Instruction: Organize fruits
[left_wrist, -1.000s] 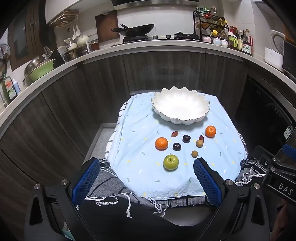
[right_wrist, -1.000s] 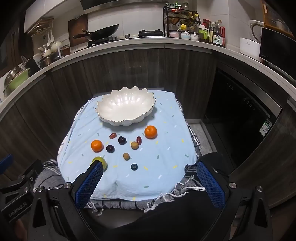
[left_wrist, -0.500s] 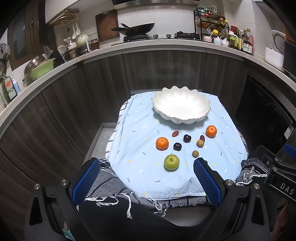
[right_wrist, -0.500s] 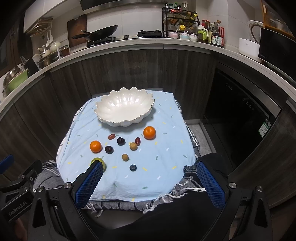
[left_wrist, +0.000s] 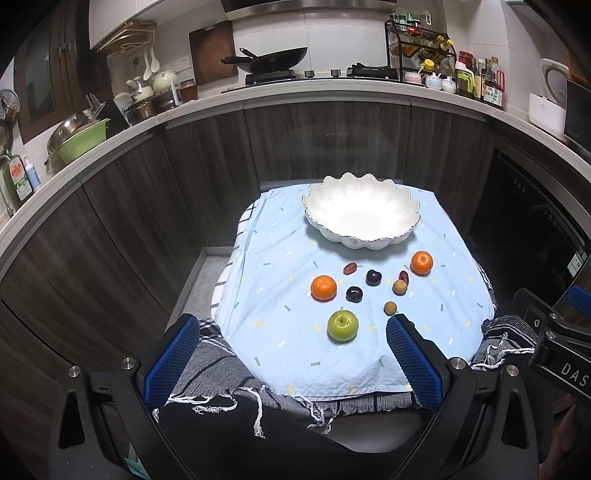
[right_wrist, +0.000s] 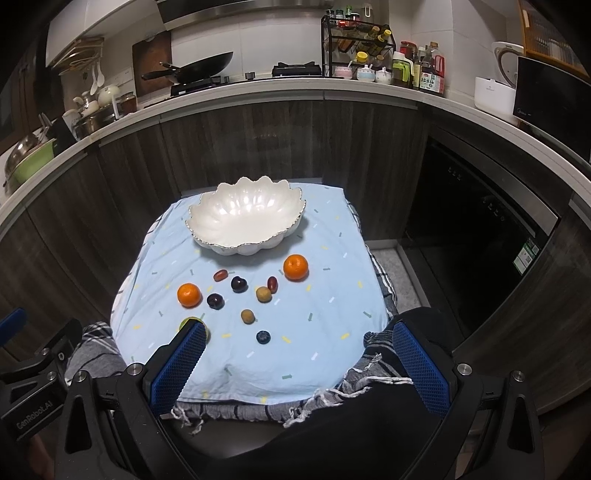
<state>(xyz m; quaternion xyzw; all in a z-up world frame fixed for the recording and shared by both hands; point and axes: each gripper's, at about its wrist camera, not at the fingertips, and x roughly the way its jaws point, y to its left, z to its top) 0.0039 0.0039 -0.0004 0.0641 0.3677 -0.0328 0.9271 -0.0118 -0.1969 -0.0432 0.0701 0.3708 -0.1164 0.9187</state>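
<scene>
A white scalloped bowl (left_wrist: 360, 210) (right_wrist: 247, 218) stands empty at the far side of a light blue cloth (left_wrist: 288, 354) (right_wrist: 332, 306). In front of it lie two oranges (left_wrist: 324, 288) (left_wrist: 422, 263), a green apple (left_wrist: 342, 325), dark plums (left_wrist: 373, 277) (left_wrist: 354, 294), small brown fruits (left_wrist: 399, 287) and red grapes (left_wrist: 349, 268). A blueberry (right_wrist: 263, 336) shows in the right wrist view. My left gripper (left_wrist: 291, 354) and my right gripper (right_wrist: 295, 358) both hover open at the cloth's near edge, holding nothing. The apple (right_wrist: 184, 323) is half hidden behind my right gripper's left finger.
The cloth covers a small low table over a striped grey throw (left_wrist: 207, 365). Dark cabinets and a curved countertop (left_wrist: 332, 92) with a wok, spice rack and dishes ring the table. The right gripper's body (left_wrist: 554, 339) shows at the right edge of the left view.
Both grippers have drifted slightly; the fruit and bowl appear marginally shifted in view. No fruit has moved on the cloth.
</scene>
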